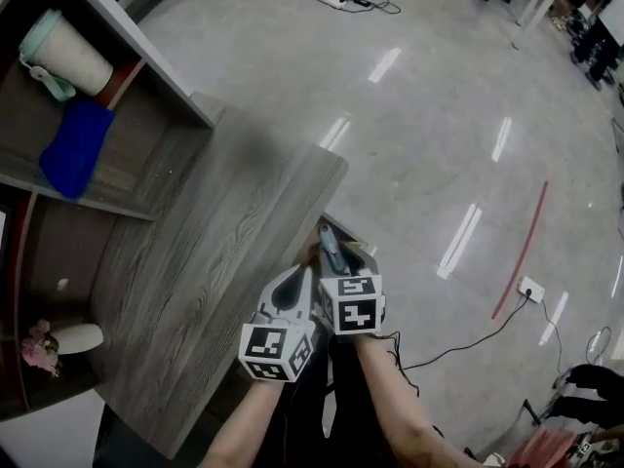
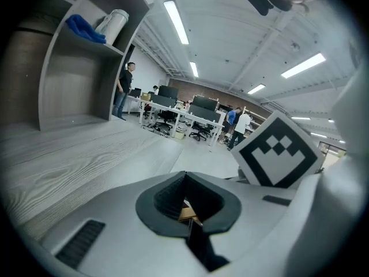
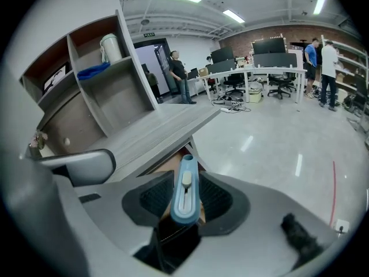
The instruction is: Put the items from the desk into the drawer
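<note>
Lower centre: right gripper [image 3: 185, 184] clamped on blue utility knife [image 3: 184, 196]; left gripper [image 2: 185, 199] jaws pressed together, empty.

Grey wood-grain desk [image 1: 214, 261] with an open-fronted wooden shelf unit [image 1: 146, 61] along its far side. On the upper shelf, a cream lidded tumbler [image 1: 66, 55] lies behind a folded blue cloth [image 1: 73, 149]. In a lower compartment, a small white vase [image 1: 76, 337] stands with pink flowers [image 1: 39, 344] beside it. At the desk's right end, the left gripper [image 1: 297, 276] and right gripper [image 1: 328, 234] sit side by side above the wooden drawer [image 3: 170, 165] below the desktop edge. A light-blue plastic utility knife [image 3: 185, 189] lies between the right gripper's jaws. On the floor to the right, a red strip [image 1: 522, 252] ends near a white socket box [image 1: 531, 289].
</note>
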The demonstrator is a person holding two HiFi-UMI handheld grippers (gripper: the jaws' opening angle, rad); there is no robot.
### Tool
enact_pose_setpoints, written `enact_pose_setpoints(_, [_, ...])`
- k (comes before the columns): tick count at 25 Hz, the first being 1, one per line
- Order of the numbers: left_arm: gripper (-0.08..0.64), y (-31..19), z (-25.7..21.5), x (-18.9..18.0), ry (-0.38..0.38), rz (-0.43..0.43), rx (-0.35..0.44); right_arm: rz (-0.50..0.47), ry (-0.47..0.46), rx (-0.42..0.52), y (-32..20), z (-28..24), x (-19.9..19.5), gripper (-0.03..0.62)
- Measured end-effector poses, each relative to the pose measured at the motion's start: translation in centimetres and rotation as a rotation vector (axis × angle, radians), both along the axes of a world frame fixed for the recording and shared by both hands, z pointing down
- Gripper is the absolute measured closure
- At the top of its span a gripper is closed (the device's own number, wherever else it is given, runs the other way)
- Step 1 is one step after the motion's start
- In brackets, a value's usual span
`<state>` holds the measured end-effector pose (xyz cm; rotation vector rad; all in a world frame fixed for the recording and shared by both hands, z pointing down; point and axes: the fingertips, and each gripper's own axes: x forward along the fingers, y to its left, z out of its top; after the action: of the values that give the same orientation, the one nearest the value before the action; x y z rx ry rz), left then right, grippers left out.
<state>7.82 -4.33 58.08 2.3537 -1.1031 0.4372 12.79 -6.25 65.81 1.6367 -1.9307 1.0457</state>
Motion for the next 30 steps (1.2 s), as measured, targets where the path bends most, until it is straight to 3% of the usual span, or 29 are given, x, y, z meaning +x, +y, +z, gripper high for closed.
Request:
enact_pose_setpoints(12, [0.551, 0.8, 1.7, -3.5, 0.02, -0.146, -0.028, -0.144, -0.003, -0.017, -1.2, 2.3, -4.0, 0.451])
enact_pose_setpoints(16, [0.551, 0.9, 1.9, -4.0, 0.032, -0.16, -0.034, -0.134, -0.036, -0.031, -1.7, 2.9, -4.9, 0.443])
enact_pose_setpoints(30, [0.551, 0.7, 2.4, -4.0, 0.03, -0.165, -0.04, -0.123, -0.006, -0.005, -1.3, 3.6, -3.8, 0.407])
